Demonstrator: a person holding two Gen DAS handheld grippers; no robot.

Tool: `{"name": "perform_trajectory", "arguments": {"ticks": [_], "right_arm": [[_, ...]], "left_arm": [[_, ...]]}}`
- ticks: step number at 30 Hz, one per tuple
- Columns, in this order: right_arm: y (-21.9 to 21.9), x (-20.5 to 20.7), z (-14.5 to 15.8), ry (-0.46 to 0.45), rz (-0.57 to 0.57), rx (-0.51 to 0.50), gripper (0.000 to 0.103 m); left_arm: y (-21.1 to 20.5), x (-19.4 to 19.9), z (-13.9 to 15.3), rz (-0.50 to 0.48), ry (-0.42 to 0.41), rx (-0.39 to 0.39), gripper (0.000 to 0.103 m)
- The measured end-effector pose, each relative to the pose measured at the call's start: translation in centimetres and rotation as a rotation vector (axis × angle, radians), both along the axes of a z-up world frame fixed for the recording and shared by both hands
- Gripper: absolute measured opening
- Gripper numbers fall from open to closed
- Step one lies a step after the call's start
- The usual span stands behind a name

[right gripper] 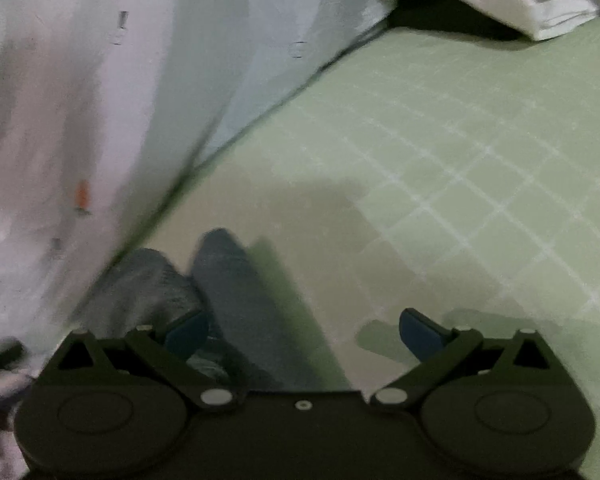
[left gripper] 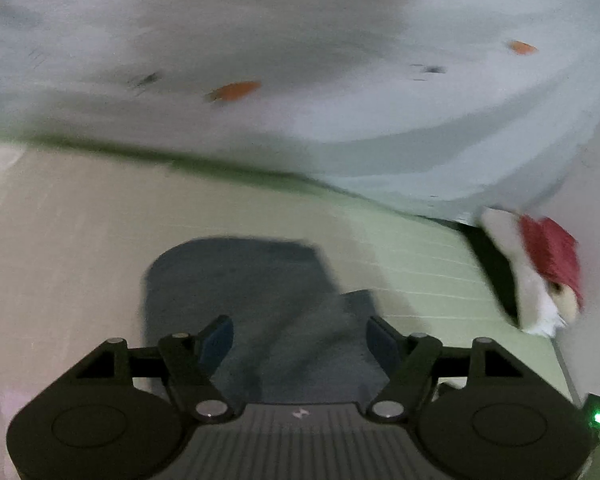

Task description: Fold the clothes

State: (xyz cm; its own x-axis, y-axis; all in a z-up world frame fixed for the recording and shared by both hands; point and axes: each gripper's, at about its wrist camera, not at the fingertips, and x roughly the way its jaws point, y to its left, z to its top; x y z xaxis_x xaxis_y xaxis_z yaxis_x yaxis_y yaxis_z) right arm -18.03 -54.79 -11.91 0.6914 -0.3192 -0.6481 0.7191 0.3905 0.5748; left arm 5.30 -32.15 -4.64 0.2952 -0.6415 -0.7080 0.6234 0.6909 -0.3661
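Both the left gripper [left gripper: 300, 338] and right gripper [right gripper: 304, 334] gape wide, holding nothing. Grey garment [left gripper: 244, 280] lies on the green mat [left gripper: 420, 264], long axis toward the white sheet [left gripper: 260, 40]; too blurred for more.

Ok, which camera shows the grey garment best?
Left wrist: the grey garment lies nearly whole on the green mat, ahead of the open left gripper. Right wrist shows only bunched folds at the left finger.

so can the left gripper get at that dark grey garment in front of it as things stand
Probably yes: the left gripper is open, and the dark grey garment lies flat on the green mat right past its fingertips, nothing between.
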Motion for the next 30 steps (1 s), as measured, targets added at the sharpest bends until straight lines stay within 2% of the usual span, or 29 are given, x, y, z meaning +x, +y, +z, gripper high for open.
{"name": "perform_trajectory", "arguments": {"ticks": [4,6,7,8,9,12,14,16,19,20,22,25,28,30], "right_arm": [[-0.5,1.9,0.0,-0.148,0.131,0.060,0.098],[-0.7,3.4,-0.4,-0.175,0.205,0.097,0.092],[-0.8,4.1,-0.6,-0.183,0.240,0.115,0.086],[-0.9,5.0,-1.0,-0.166,0.267,0.125,0.080],[-0.9,5.6,-1.3,-0.143,0.282,0.128,0.079],[-0.9,7.0,-2.2,-0.072,0.301,0.119,0.080],[-0.8,7.5,-2.5,-0.071,0.306,0.132,0.090],[-0.7,8.2,-2.6,-0.074,0.323,0.139,0.095],[-0.4,8.8,-2.7,-0.053,0.362,0.127,0.093],[-0.3,8.9,-2.8,-0.048,0.378,0.125,0.081],[0.1,9.1,-3.0,-0.064,0.426,0.167,0.050],[0.6,8.7,-2.5,-0.095,0.439,0.146,0.029],[1.2,7.9,-0.7,-0.133,0.441,0.080,0.022],[1.6,6.5,1.5,-0.199,0.429,0.021,0.020]], "left_arm": [[1.1,0.9,-2.1,0.066,0.053,0.114,0.075],[1.6,1.3,-3.1,0.095,0.076,0.174,0.075],[1.9,1.5,-3.6,0.109,0.088,0.204,0.075],[2.0,1.5,-3.9,0.114,0.094,0.218,0.075],[2.0,1.5,-4.0,0.111,0.097,0.222,0.075],[2.1,1.4,-4.2,0.105,0.106,0.232,0.075],[2.2,1.4,-4.4,0.100,0.112,0.240,0.075],[2.4,1.3,-4.6,0.096,0.115,0.244,0.076],[2.4,1.2,-4.8,0.088,0.119,0.253,0.076],[2.4,1.1,-4.9,0.084,0.121,0.257,0.076],[2.2,1.0,-5.0,0.077,0.122,0.264,0.076],[2.2,0.9,-5.2,0.071,0.125,0.270,0.076],[2.4,0.9,-5.1,0.078,0.124,0.266,0.076],[2.7,1.0,-5.0,0.087,0.122,0.254,0.076]]}}
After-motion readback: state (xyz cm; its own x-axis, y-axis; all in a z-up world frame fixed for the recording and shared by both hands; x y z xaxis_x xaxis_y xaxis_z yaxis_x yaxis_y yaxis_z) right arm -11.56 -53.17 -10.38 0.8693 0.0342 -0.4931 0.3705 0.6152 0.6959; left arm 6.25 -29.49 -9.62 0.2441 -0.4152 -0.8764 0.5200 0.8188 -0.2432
